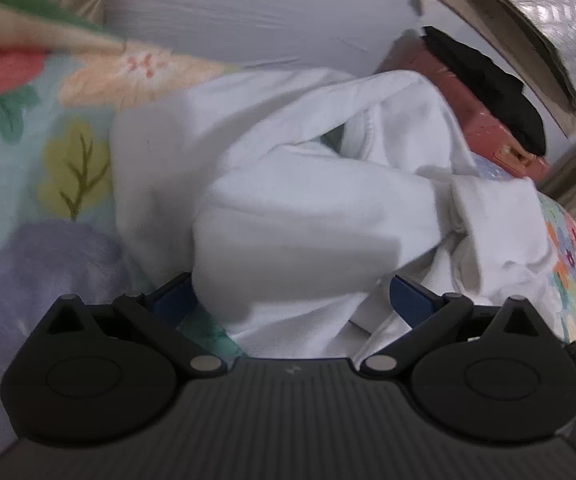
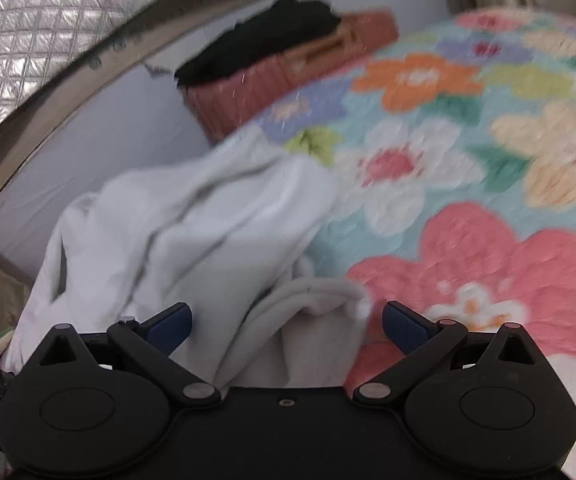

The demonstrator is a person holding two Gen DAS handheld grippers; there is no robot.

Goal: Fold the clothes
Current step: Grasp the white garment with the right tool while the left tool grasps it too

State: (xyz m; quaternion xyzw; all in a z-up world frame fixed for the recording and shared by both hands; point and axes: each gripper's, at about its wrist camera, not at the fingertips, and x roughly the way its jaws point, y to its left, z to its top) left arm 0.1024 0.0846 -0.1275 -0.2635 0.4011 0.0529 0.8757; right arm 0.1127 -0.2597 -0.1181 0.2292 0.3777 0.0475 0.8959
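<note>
On the bed, over the flowered blanket (image 2: 468, 184), a crumpled white garment (image 1: 288, 200) lies bunched in thick folds near the far edge, where the blanket gives way to a plain pale sheet (image 1: 248, 12). My left gripper (image 1: 292, 300) has its jaws spread wide, and a bulging fold of the white cloth sits between the blue pads (image 1: 408, 300) without being pinched, as far as I can tell. My right gripper (image 2: 286, 322) also has its jaws apart, with a rumpled end of the same garment lying between them and the rest of the cloth trailing off to the left side of that view. Beyond the garment, at the far edge of the bed, a reddish box (image 2: 248, 92) stands with a black cloth (image 2: 260, 40) draped on top. Both views are blurred.
</note>
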